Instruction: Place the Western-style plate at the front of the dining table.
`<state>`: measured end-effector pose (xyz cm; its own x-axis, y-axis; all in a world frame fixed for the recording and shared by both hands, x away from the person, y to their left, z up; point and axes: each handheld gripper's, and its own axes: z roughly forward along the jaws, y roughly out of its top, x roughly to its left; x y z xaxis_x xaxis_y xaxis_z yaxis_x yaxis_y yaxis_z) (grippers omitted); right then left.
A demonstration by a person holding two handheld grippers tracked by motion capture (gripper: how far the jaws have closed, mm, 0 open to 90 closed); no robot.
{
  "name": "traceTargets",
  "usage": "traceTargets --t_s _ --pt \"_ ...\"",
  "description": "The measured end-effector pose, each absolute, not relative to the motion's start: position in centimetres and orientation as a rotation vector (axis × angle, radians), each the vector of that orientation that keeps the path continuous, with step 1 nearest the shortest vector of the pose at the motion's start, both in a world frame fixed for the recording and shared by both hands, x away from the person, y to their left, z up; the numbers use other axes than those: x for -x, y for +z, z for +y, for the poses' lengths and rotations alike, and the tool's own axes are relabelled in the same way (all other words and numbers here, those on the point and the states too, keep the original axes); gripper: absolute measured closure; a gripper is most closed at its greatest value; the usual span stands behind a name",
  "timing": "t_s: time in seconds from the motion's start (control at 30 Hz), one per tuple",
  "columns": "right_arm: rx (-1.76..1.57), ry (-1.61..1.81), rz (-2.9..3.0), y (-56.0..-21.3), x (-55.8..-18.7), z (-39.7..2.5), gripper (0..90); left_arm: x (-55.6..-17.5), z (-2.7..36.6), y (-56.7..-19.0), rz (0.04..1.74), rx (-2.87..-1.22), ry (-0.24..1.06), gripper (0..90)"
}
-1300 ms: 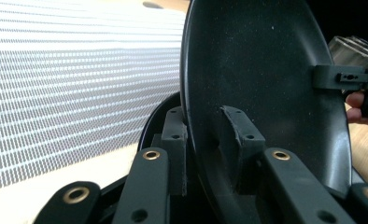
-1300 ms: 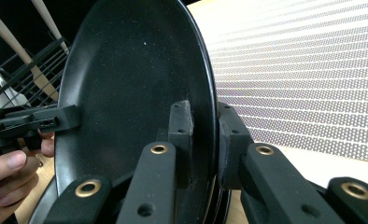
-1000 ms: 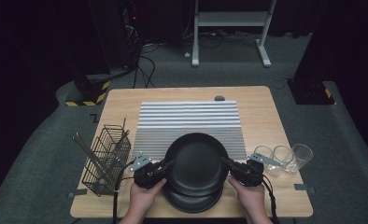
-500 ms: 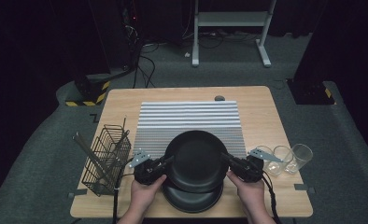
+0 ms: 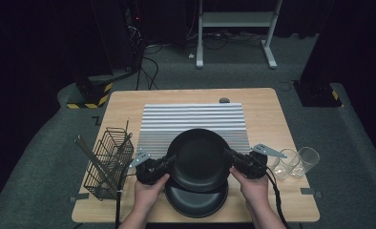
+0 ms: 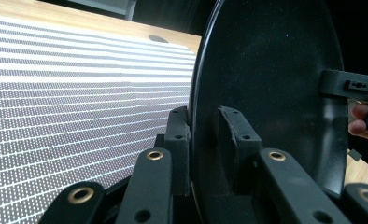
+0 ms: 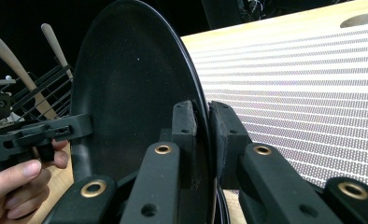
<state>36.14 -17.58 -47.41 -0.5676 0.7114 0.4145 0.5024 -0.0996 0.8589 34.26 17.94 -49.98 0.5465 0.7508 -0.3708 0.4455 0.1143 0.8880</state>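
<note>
Left gripper (image 5: 169,160) and right gripper (image 5: 230,155) each clamp the black plate (image 5: 199,157) rim; wire basket (image 5: 107,162) holds utensils (image 5: 88,152).

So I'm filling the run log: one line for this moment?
left claw: shut on top plate | right claw: shut on top plate | second plate beneath | striped mat ahead

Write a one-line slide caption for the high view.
Both grippers, left and right, clamp opposite rims of a black plate above a second plate.
</note>
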Motion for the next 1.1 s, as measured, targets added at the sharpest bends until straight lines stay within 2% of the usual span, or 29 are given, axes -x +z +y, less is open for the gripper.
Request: traceTargets --t_s 0.47,1.1 --pt "-1.370 1.736 1.939 -47.0 -36.5 -17.9 80.5 -35.6 17.3 -48.5 1.041 -1.558 0.344 74.8" --pt "-1.359 1.729 1.918 -45.9 -37.9 -18.0 82.1 -37.8 17.2 -48.5 1.055 -1.522 0.292 75.8"
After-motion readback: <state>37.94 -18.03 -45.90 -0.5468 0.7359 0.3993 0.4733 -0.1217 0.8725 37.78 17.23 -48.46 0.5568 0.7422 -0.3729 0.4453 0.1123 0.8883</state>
